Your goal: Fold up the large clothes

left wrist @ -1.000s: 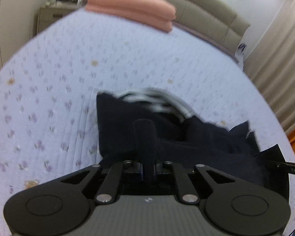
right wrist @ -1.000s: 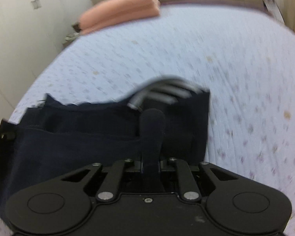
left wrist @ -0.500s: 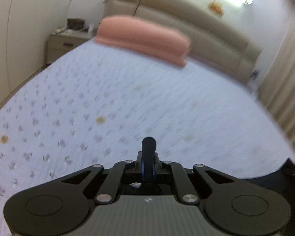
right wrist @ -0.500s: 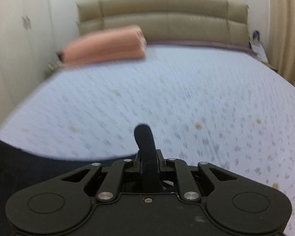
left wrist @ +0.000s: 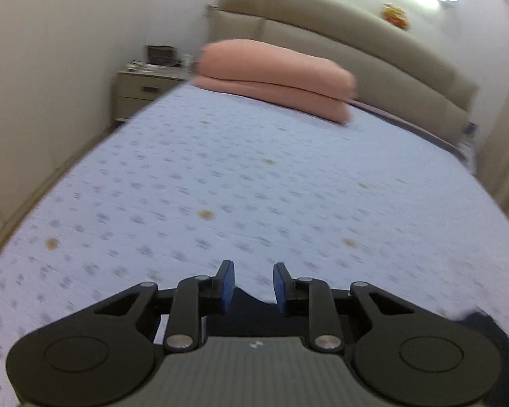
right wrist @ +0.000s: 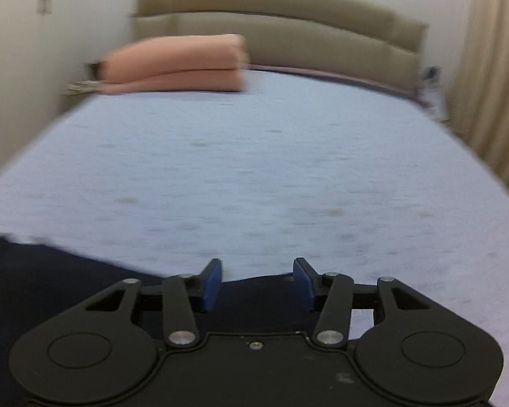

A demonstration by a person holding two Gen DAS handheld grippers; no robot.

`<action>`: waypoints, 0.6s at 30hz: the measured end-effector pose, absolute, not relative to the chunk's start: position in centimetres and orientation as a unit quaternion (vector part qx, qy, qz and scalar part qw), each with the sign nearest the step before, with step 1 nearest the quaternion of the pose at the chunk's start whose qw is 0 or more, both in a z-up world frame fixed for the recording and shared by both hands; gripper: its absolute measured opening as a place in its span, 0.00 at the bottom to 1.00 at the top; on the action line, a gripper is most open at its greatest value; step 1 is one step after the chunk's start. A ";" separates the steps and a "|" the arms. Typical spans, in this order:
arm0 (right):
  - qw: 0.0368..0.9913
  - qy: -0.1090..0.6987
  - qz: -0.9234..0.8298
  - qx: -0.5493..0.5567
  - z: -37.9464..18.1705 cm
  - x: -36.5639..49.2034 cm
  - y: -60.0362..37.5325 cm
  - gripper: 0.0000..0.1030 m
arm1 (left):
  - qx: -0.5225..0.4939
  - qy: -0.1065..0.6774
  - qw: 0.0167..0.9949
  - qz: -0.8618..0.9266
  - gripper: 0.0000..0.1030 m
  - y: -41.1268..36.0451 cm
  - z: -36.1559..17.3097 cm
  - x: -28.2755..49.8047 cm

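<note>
The large dark navy garment [right wrist: 51, 291] lies on the lilac patterned bed sheet [left wrist: 254, 186], low in both views. My left gripper [left wrist: 253, 285] points across the bed with its jaws opening. A peak of the garment [left wrist: 251, 308] shows below the gap, and the blue pads [left wrist: 225, 285] stand apart from it. My right gripper [right wrist: 258, 283] is also opening, with the garment's edge [right wrist: 258, 295] below its parted pads [right wrist: 212, 285]. Most of the garment is hidden under the gripper bodies.
A folded pink blanket [left wrist: 275, 78] [right wrist: 176, 64] sits at the head of the bed against a beige padded headboard [left wrist: 356, 44]. A nightstand [left wrist: 142, 91] stands at the far left by the wall. Curtains [right wrist: 492, 84] hang on the right.
Both grippers were shut on the dark garment a second ago. Both views have since swung up toward the headboard, the jaws have parted, and the cloth has dropped out of the pads.
</note>
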State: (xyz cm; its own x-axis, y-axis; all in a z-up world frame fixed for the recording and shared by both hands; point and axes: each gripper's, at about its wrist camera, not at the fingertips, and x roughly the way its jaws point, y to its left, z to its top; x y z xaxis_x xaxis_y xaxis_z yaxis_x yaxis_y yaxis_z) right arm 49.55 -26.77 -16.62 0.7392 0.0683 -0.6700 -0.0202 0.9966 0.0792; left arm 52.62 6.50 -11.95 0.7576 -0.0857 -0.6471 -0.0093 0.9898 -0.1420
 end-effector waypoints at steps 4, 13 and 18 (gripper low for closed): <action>0.917 0.388 0.087 0.038 -20.0 49.8 -21.1 0.02 | -0.090 0.397 0.910 -0.085 0.10 3.4 -14.3 51.1; 0.889 0.447 0.089 0.050 -25.2 51.7 -19.4 0.01 | -0.093 0.431 0.894 -0.076 0.05 3.6 -20.3 50.9; 0.897 0.425 0.111 0.049 -19.8 45.9 -19.0 0.09 | -0.082 0.419 0.901 -0.074 0.09 4.8 -17.0 46.4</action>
State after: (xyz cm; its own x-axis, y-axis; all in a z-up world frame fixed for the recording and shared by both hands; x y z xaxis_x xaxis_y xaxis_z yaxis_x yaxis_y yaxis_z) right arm 45.89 -19.03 -19.81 0.6144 0.2411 -0.7513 -0.1585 0.9705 0.1817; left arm 46.37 4.85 -17.04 0.6380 -0.2028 -0.7428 0.0655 0.9755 -0.2101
